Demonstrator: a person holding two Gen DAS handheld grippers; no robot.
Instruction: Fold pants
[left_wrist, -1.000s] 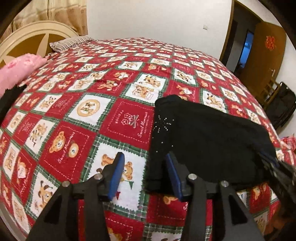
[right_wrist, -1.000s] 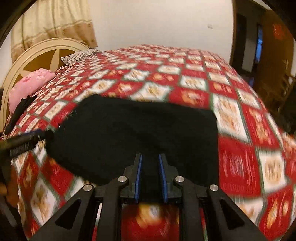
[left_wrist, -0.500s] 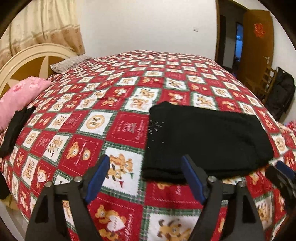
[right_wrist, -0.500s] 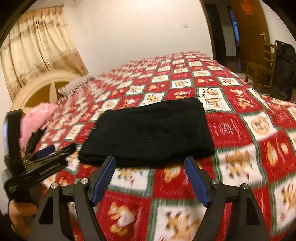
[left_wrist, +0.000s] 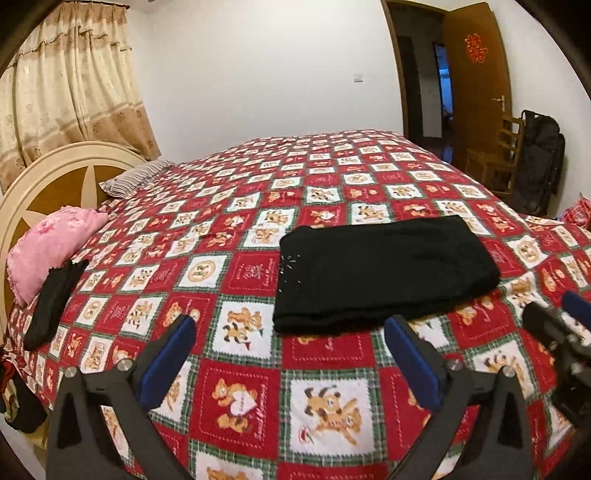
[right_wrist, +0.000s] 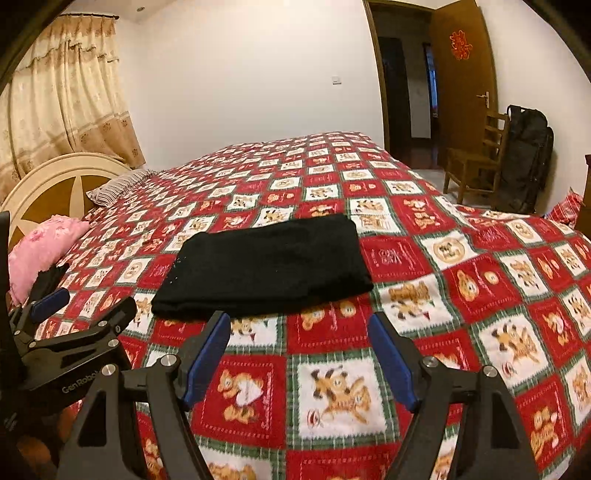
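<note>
i note the folded black pants (left_wrist: 384, 267) lying flat on the bear-print quilt (left_wrist: 236, 402). since a second ago my left gripper (left_wrist: 291, 354) and right gripper (right_wrist: 299, 354) have let go and drawn back; left jaws just opening, both spread, empty.

A white wall (left_wrist: 266, 74) backs a bed (left_wrist: 332, 177) under a red checked bear quilt. Beige curtains (left_wrist: 70, 92) hang behind a cream headboard (left_wrist: 55, 173) with a pink pillow (left_wrist: 48, 240). A brown door (right_wrist: 465, 81) stands open beside a wooden chair (right_wrist: 476, 162) and a black bag (right_wrist: 524, 158).
</note>
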